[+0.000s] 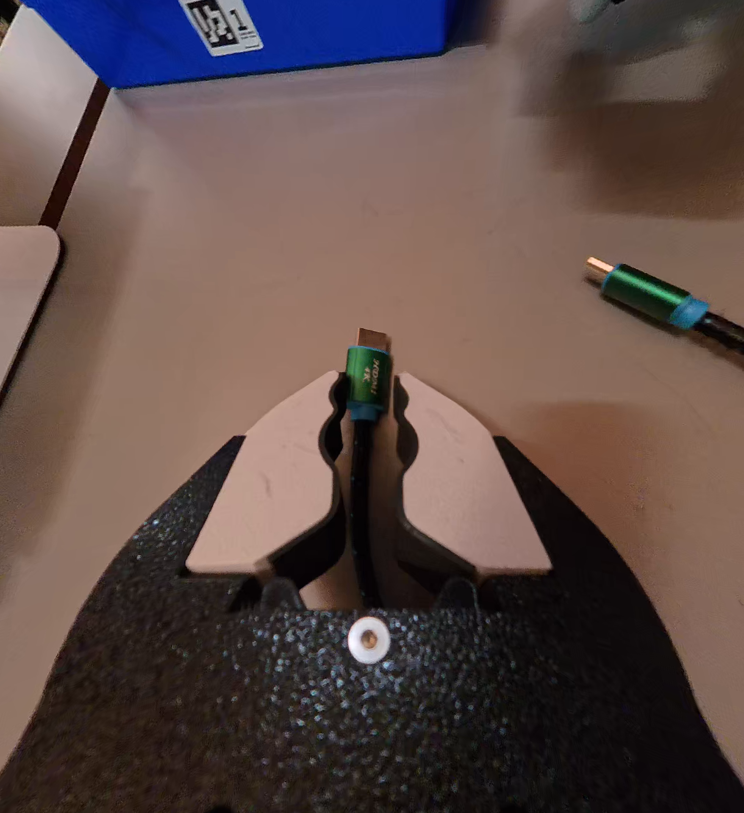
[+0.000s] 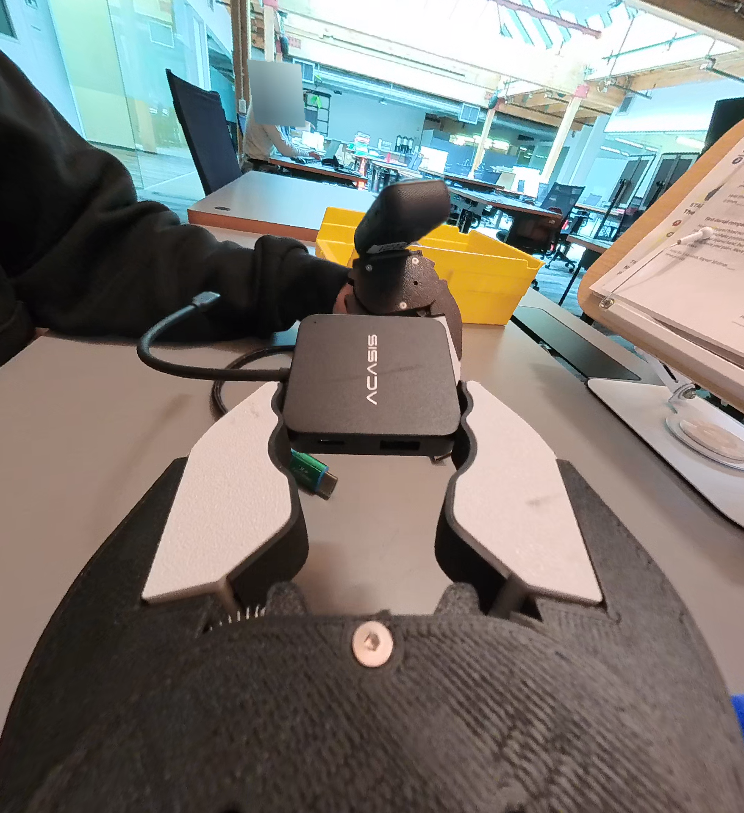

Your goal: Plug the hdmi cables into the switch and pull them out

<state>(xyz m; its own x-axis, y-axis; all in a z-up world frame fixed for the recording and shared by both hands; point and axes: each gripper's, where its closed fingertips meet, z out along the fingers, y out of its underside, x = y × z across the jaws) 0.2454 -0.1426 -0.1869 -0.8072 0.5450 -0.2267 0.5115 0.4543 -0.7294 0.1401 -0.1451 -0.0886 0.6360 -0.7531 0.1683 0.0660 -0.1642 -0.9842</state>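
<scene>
My left gripper (image 1: 368,376) is shut on a green HDMI plug (image 1: 368,378). Its gold tip points forward past the fingertips, and its black braided cable runs back between the fingers. A second green HDMI plug (image 1: 645,294) lies loose on the table to the right; it also shows under the switch in the right wrist view (image 2: 313,473). My right gripper (image 2: 372,387) is shut on the black square switch (image 2: 370,374) and holds it above the table, two ports facing me. The left gripper's body (image 2: 396,264) shows just behind the switch. The switch shows only as a blur in the left wrist view (image 1: 652,66).
The switch's own black lead (image 2: 172,352) loops to the left over the table. A blue box (image 1: 273,35) stands at the far edge. A yellow bin (image 2: 484,268) and a document stand (image 2: 691,264) are nearby. A person's black sleeve (image 2: 97,246) lies at the left.
</scene>
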